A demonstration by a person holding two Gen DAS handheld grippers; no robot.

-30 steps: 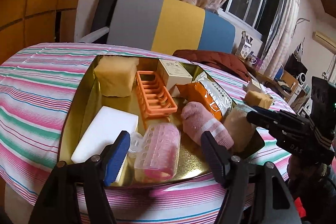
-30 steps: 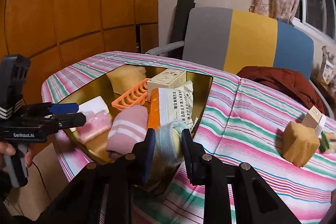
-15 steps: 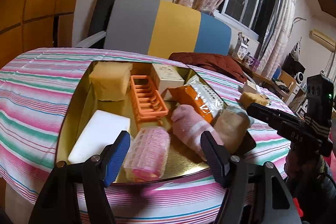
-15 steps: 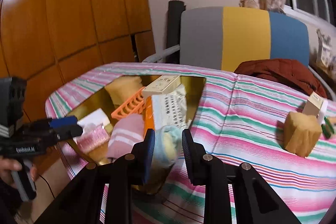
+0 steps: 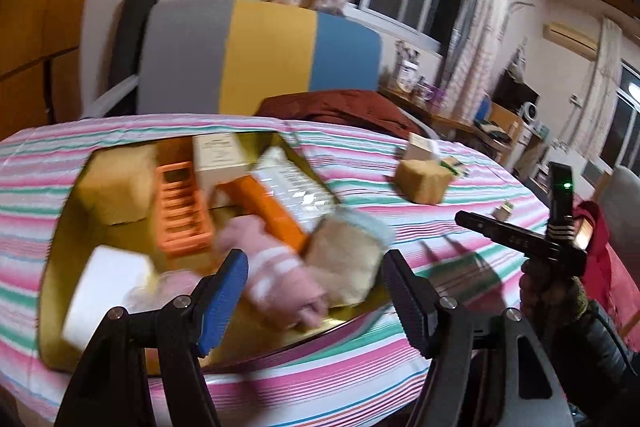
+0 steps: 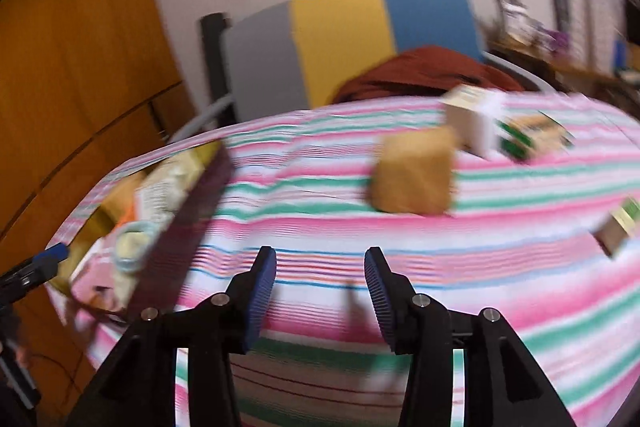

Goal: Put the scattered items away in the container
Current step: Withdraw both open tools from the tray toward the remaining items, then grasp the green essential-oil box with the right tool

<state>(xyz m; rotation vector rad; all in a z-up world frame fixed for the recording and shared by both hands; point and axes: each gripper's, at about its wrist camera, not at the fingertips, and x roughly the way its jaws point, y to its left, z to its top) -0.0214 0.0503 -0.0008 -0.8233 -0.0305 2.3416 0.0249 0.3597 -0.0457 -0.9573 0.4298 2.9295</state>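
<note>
A gold tray (image 5: 60,247) on the striped table holds a yellow sponge (image 5: 116,187), an orange rack (image 5: 182,211), a white box (image 5: 218,157), a packet (image 5: 288,187), a pink sock (image 5: 276,279) and a pale sock (image 5: 346,259) at its near right corner. My left gripper (image 5: 314,267) hovers open over the tray's near edge, holding nothing. My right gripper (image 6: 320,261) is off the tray (image 6: 208,151) over bare cloth, its jaws opening with nothing between them. Ahead of it lie a tan sponge cube (image 6: 412,179), a white box (image 6: 472,123), a green packet (image 6: 532,135) and a small box (image 6: 620,231).
A grey, yellow and blue chair back (image 5: 260,55) and a dark red garment (image 5: 340,109) stand behind the table. A gloved hand (image 5: 552,291) carries the right gripper (image 5: 480,223) at the table's right side. Striped cloth lies bare between the tray and the loose items.
The right gripper let go of the pale sock, which now lies in the tray, then swung right toward the loose items with its jaws parting. The left gripper drifted right and up.
</note>
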